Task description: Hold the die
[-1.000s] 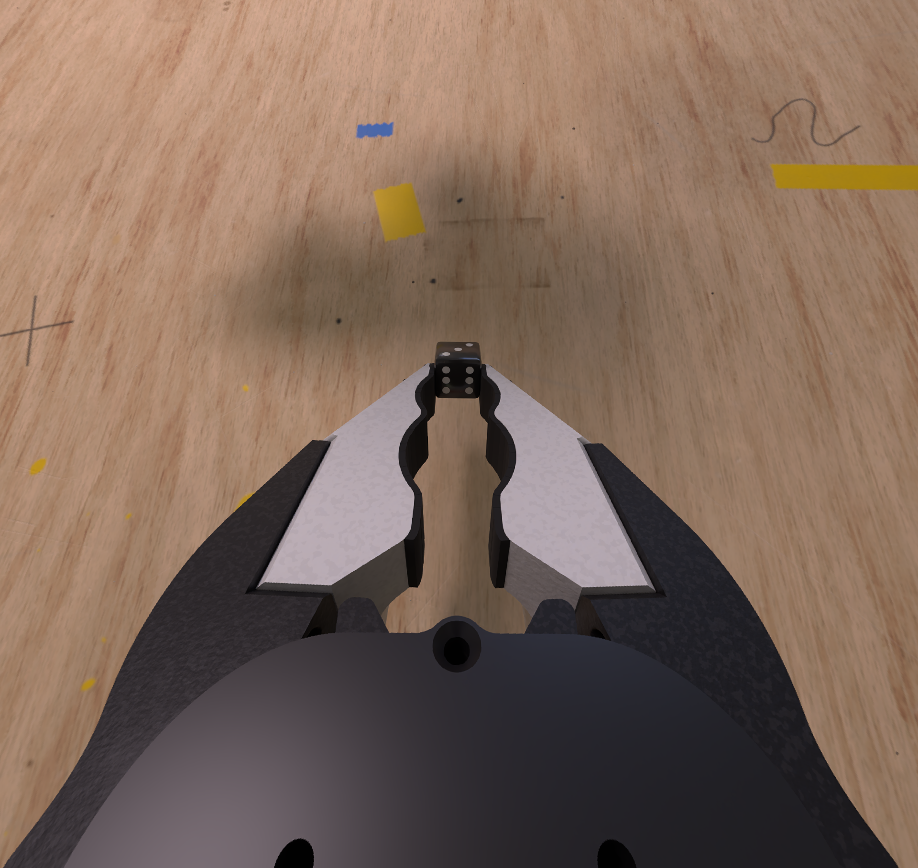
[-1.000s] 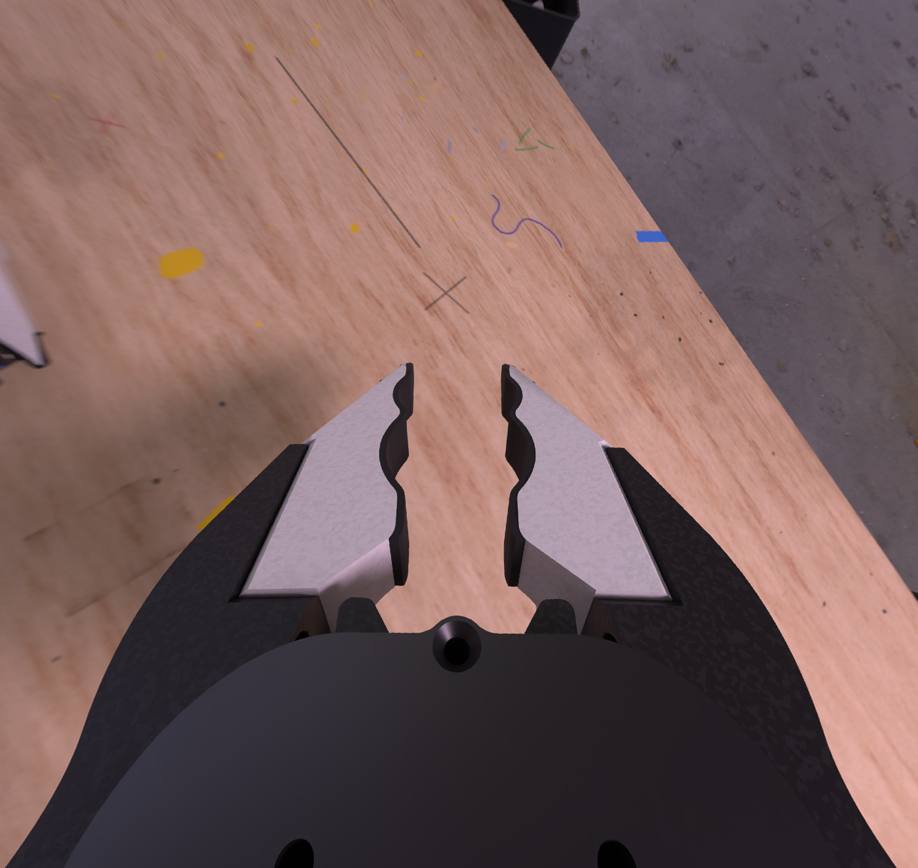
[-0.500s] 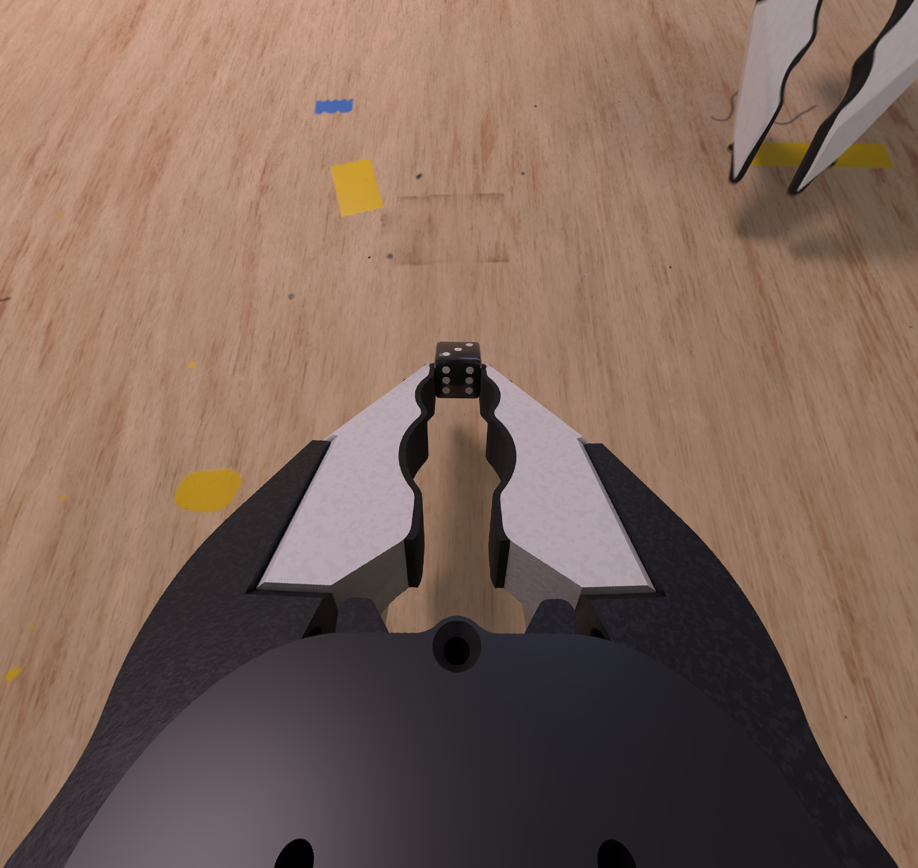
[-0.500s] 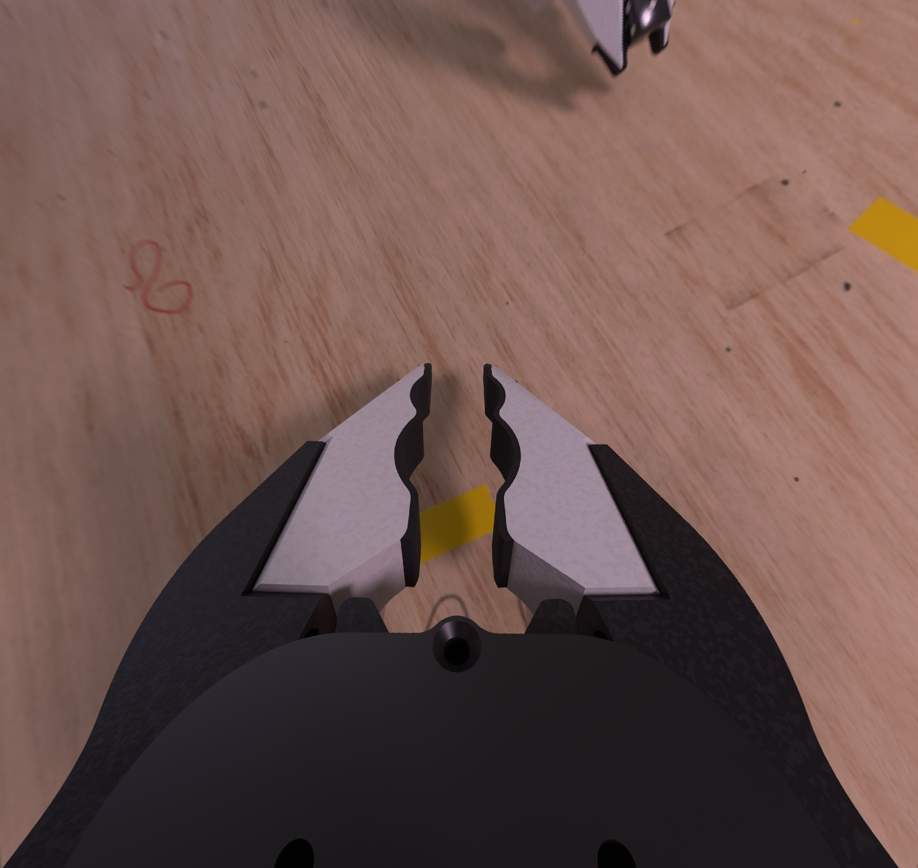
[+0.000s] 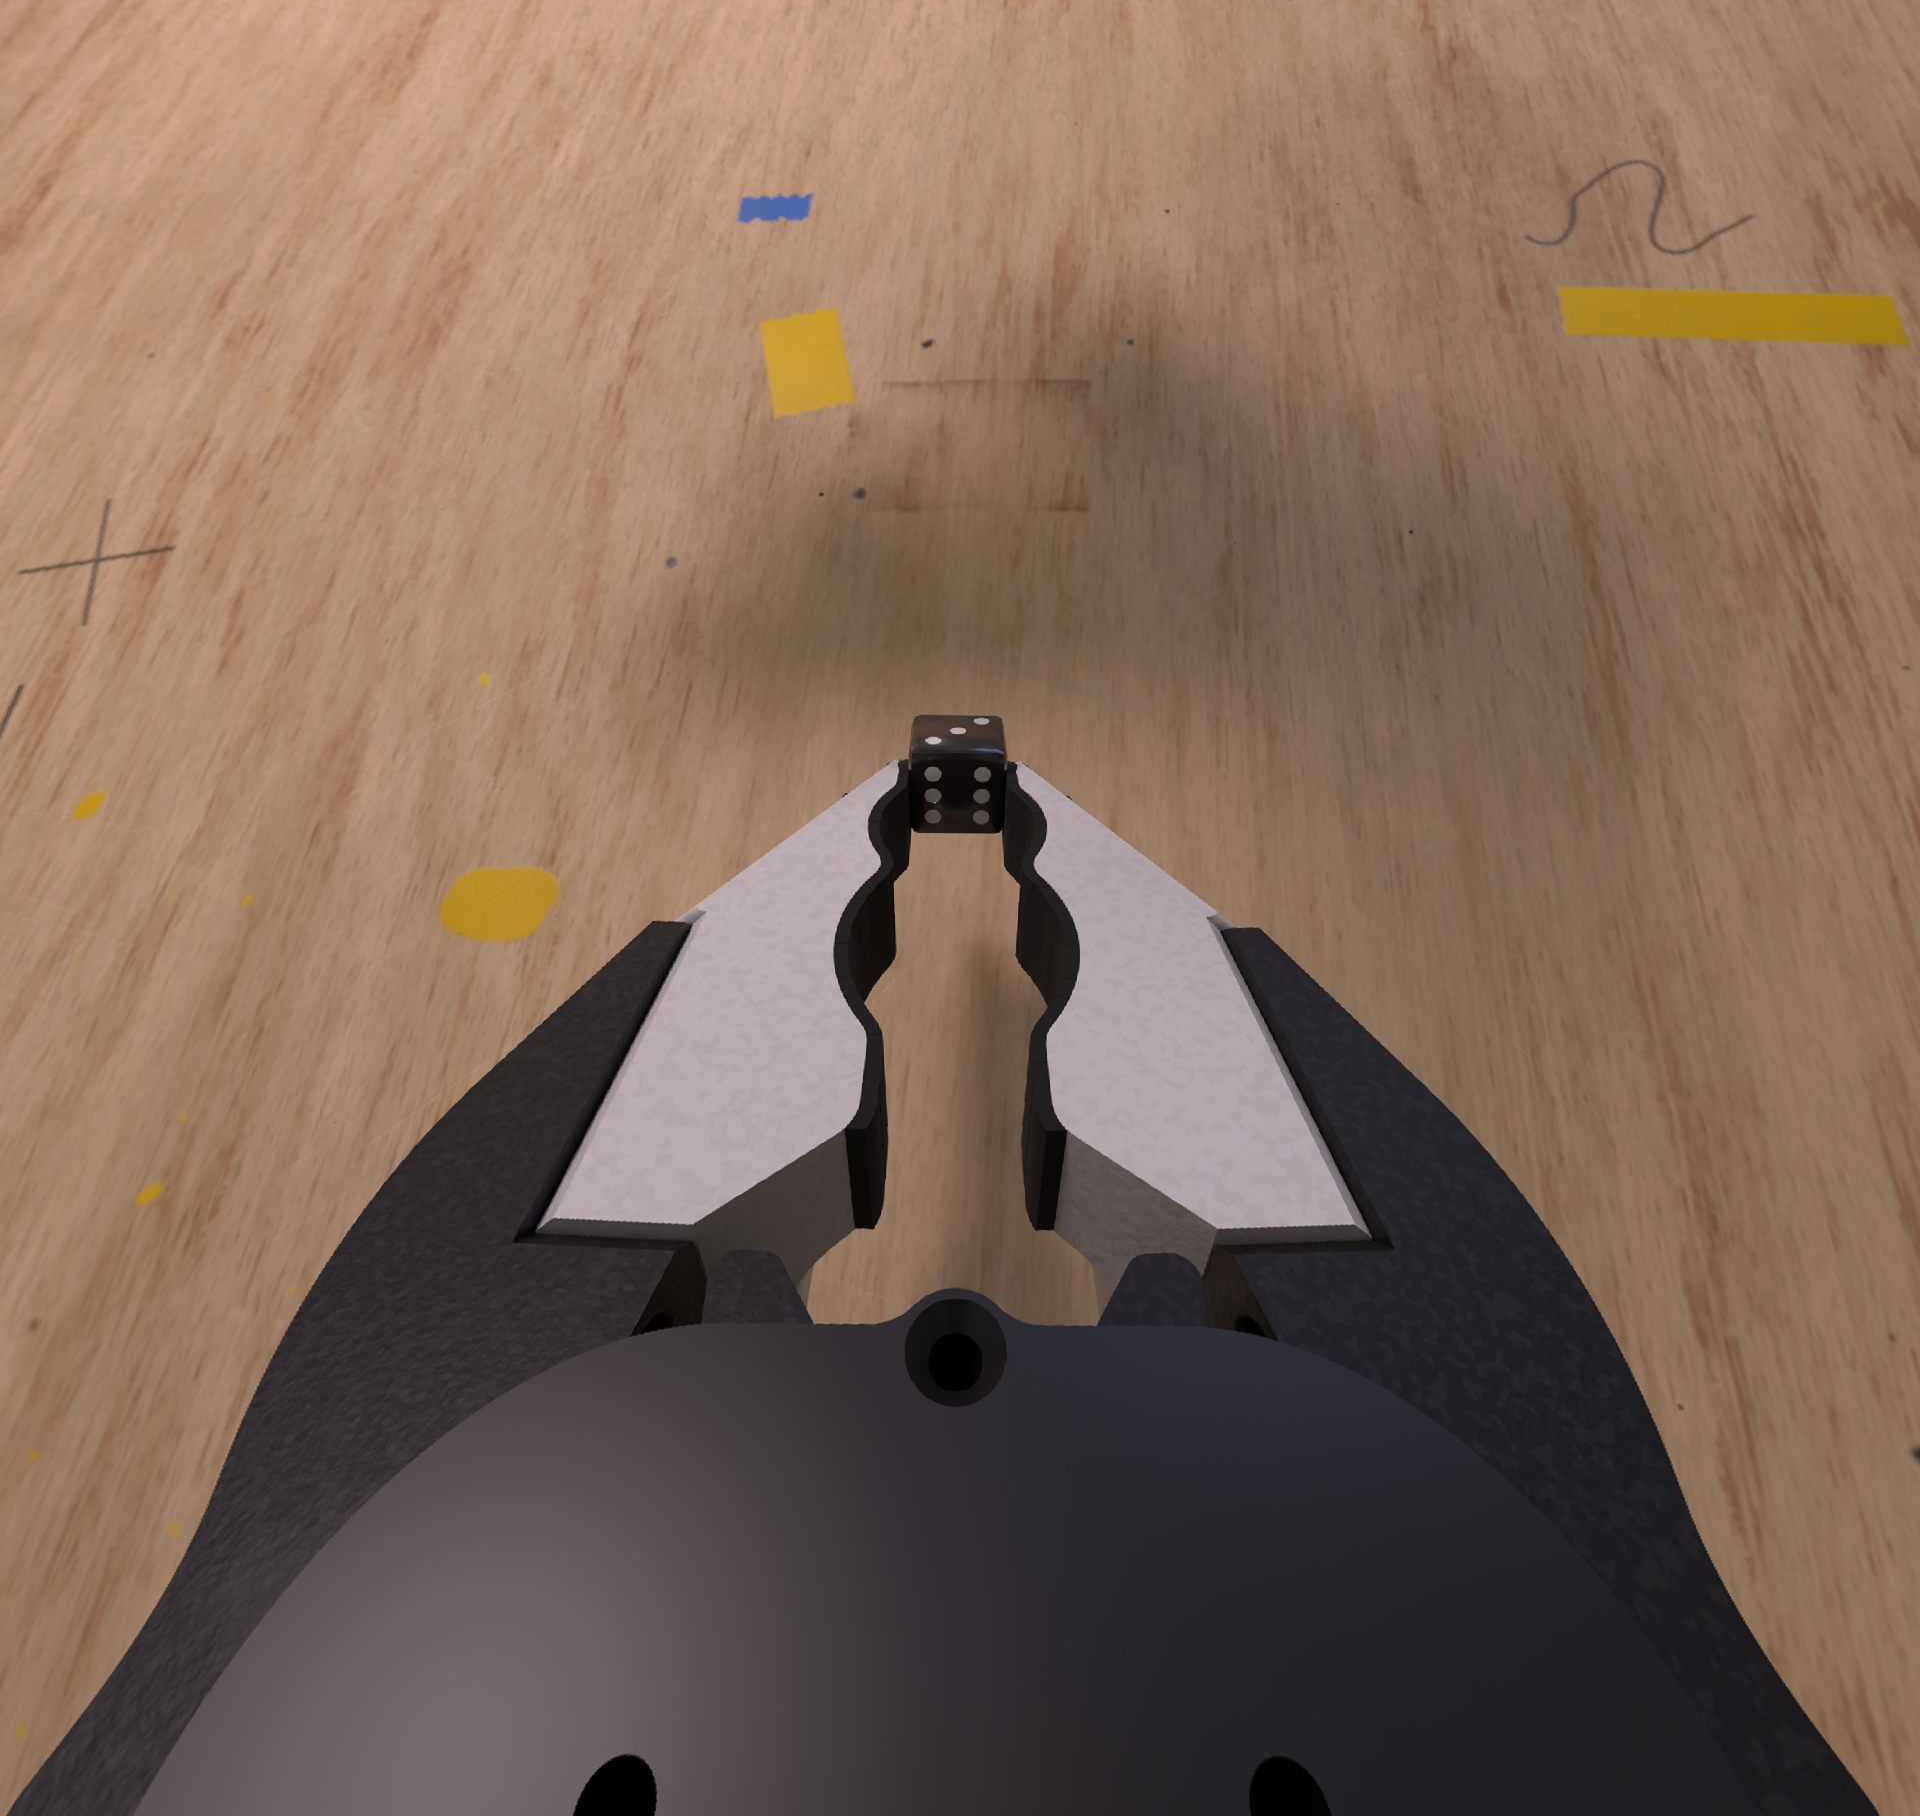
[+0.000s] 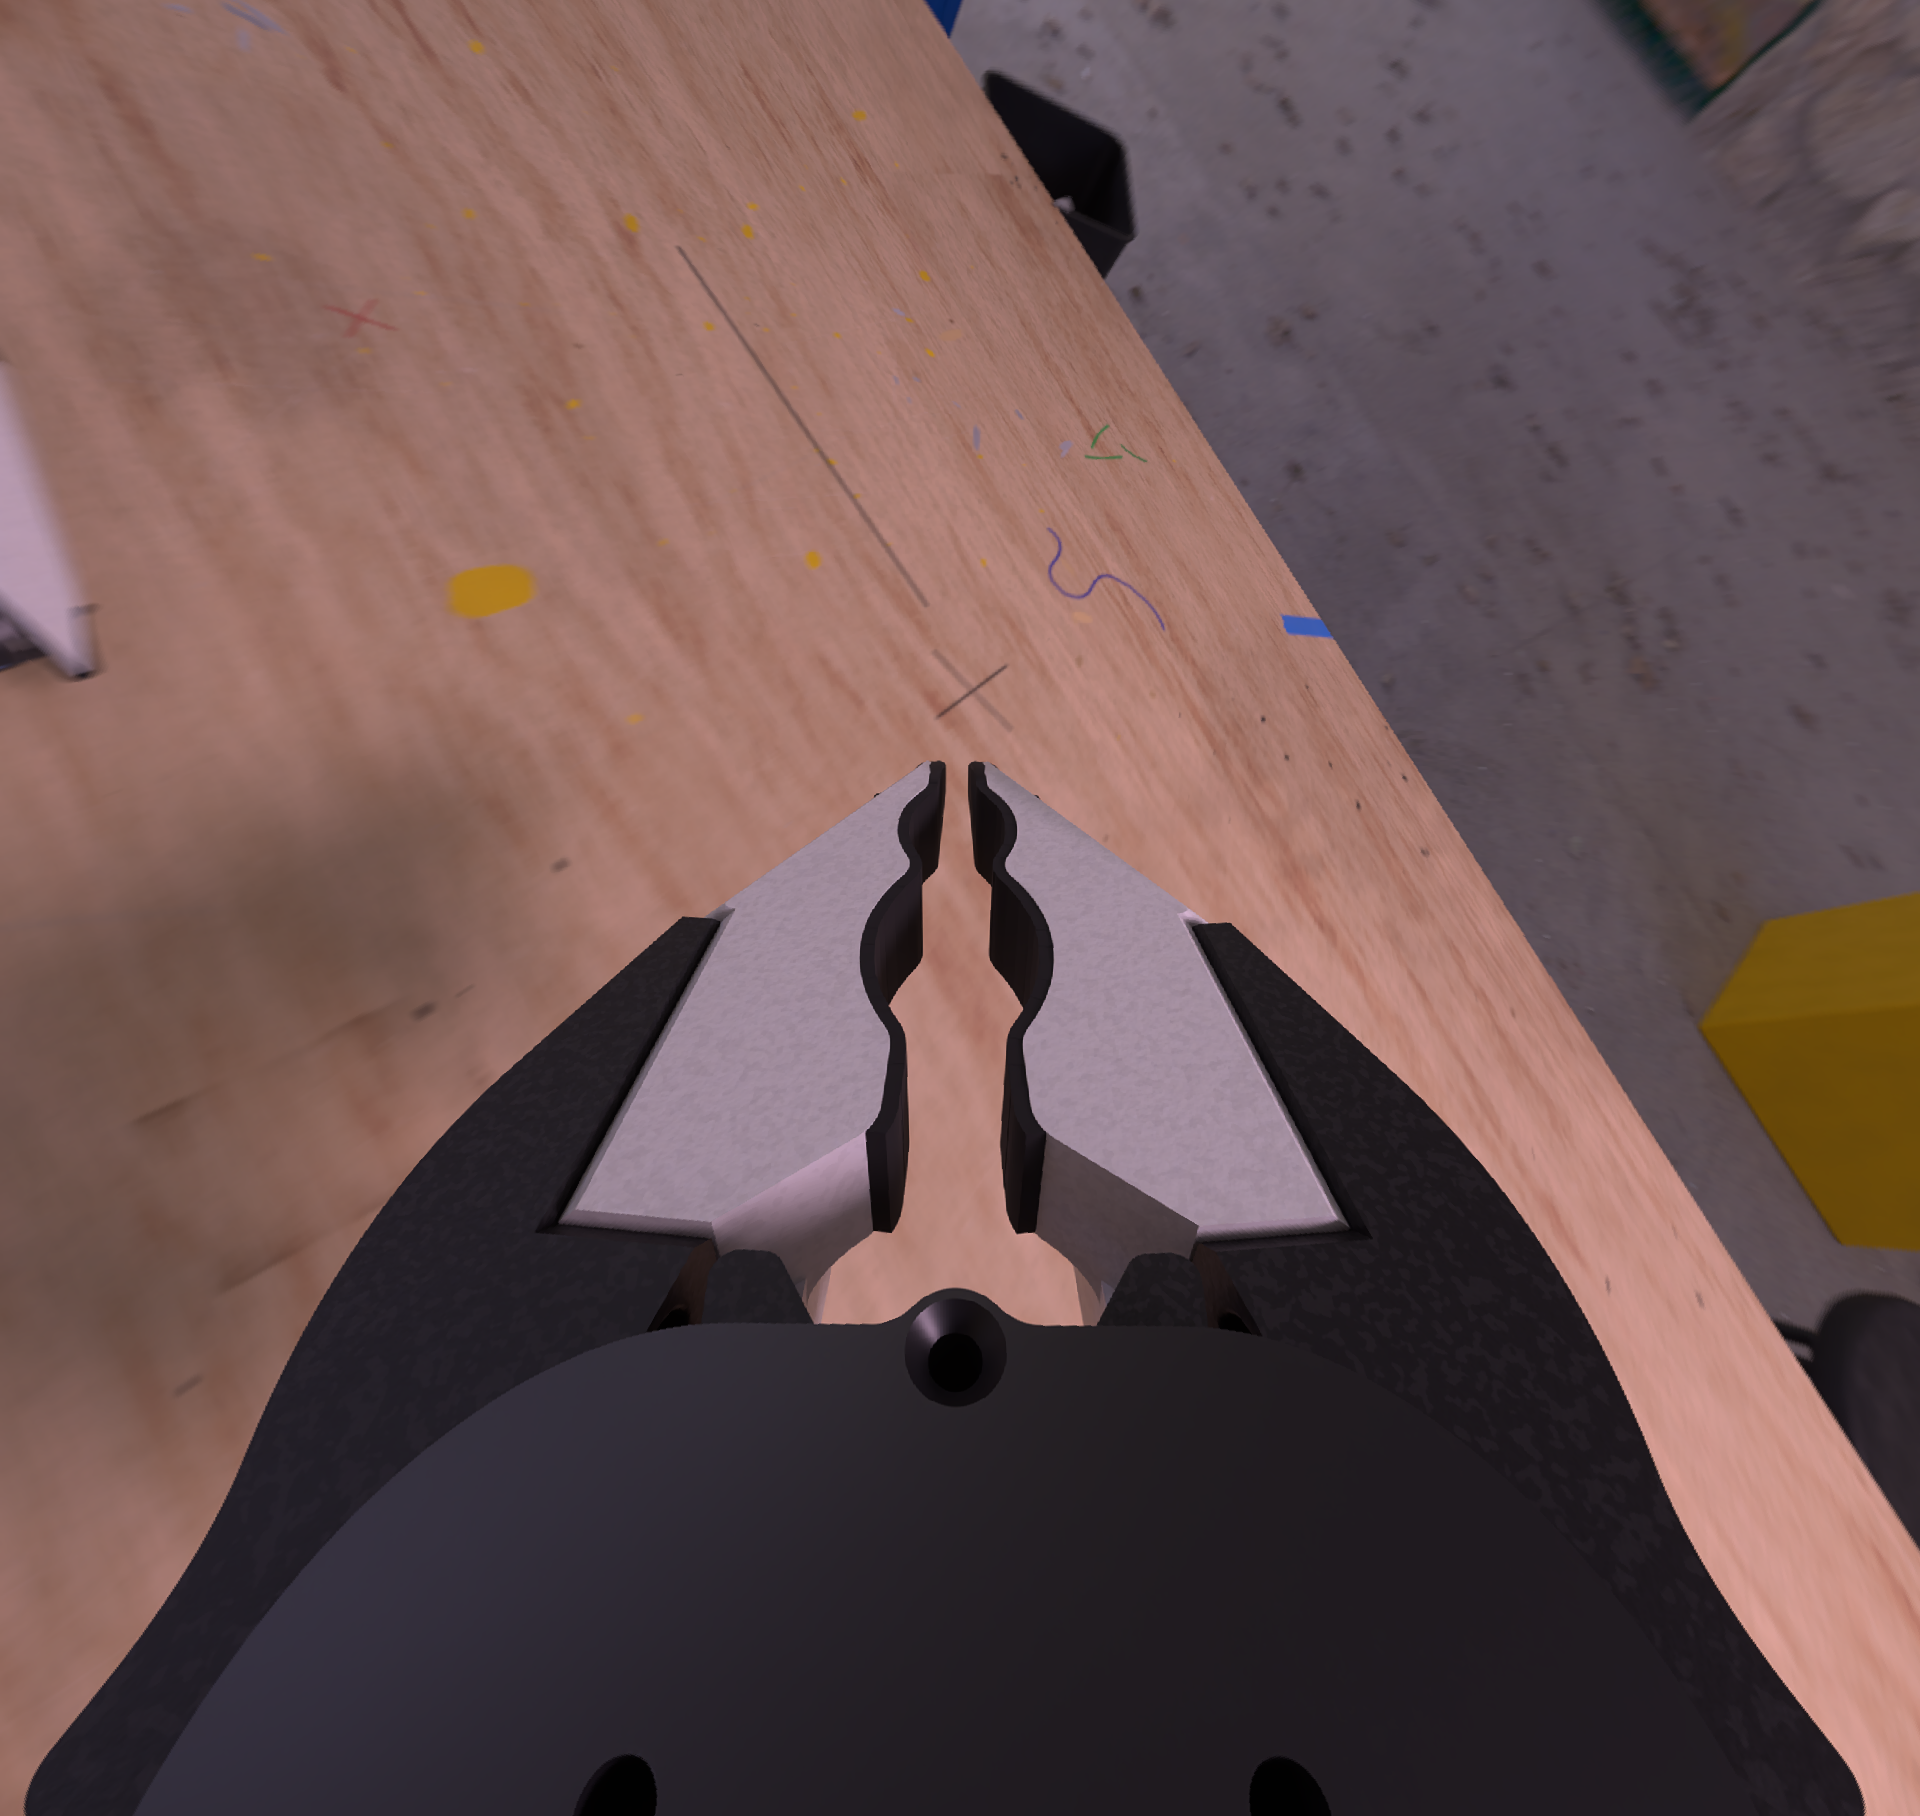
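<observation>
While the left gripper (image 5: 957, 787) pinches the black die (image 5: 957, 774) at its fingertips above the bench (image 5: 1351, 623), the right gripper (image 6: 956, 779) looks nearly pressed together, empty, near the bench edge.

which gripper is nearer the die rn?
Left. The left gripper is shut on the black die, pinched at its fingertips above the wooden table. The right gripper is nearly closed on nothing, with no die in its view.
</observation>
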`<state>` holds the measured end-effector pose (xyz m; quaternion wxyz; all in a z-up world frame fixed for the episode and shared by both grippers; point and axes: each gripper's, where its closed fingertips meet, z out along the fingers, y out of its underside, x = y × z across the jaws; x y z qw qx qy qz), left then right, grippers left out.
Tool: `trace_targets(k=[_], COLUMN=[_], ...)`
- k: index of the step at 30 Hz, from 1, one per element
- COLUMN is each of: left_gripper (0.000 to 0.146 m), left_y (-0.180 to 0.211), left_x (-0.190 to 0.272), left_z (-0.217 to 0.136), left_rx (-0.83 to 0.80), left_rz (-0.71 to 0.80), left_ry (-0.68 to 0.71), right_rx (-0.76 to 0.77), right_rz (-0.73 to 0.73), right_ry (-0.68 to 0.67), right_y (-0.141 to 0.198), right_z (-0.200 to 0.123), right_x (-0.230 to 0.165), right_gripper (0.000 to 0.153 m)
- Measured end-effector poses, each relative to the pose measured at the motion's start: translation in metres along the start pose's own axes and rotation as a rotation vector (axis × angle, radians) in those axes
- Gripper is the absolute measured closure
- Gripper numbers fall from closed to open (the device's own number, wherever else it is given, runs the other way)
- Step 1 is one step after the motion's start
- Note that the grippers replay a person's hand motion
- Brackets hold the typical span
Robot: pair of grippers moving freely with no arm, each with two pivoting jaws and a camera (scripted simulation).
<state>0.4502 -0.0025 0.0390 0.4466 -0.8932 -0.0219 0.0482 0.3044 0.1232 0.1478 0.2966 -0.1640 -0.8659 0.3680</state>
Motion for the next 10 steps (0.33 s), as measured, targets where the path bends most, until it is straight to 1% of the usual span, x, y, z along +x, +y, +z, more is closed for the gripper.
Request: trace_targets(k=[1, 2, 3, 4, 5, 7, 9, 10], left_gripper=[0.130, 0.130, 0.130, 0.130, 0.130, 0.130, 0.130, 0.130], left_y=[0.000, -0.001, 0.000, 0.000, 0.001, 0.001, 0.001, 0.000], left_x=[-0.001, -0.002, -0.004, -0.005, -0.007, -0.011, -0.015, -0.016], left_z=[-0.001, -0.003, -0.004, -0.005, -0.006, -0.005, -0.003, -0.002], left_rx=[0.002, 0.003, 0.002, 0.000, 0.001, 0.004, 0.001, 0.005], left_rz=[-0.004, -0.006, -0.009, -0.012, -0.015, -0.020, -0.018, -0.014], left_ry=[-0.008, -0.018, -0.027, -0.033, -0.036, -0.034, -0.035, -0.038], right_rx=[-0.015, -0.062, -0.134, -0.187, -0.203, -0.205, -0.165, -0.129], right_rz=[0.001, 0.009, 0.011, 0.003, -0.008, -0.017, -0.024, -0.005], right_ry=[-0.035, -0.080, -0.124, -0.157, -0.184, -0.230, -0.208, -0.190], right_y=[-0.003, 0.001, 0.009, 0.015, 0.019, 0.023, 0.016, 0.011], right_z=[0.018, 0.034, 0.046, 0.055, 0.059, 0.058, 0.049, 0.042], right_x=[0.012, 0.018, 0.020, 0.020, 0.017, 0.010, 0.011, 0.012], right_gripper=[0.148, 0.147, 0.141, 0.131, 0.126, 0.124, 0.124, 0.124])
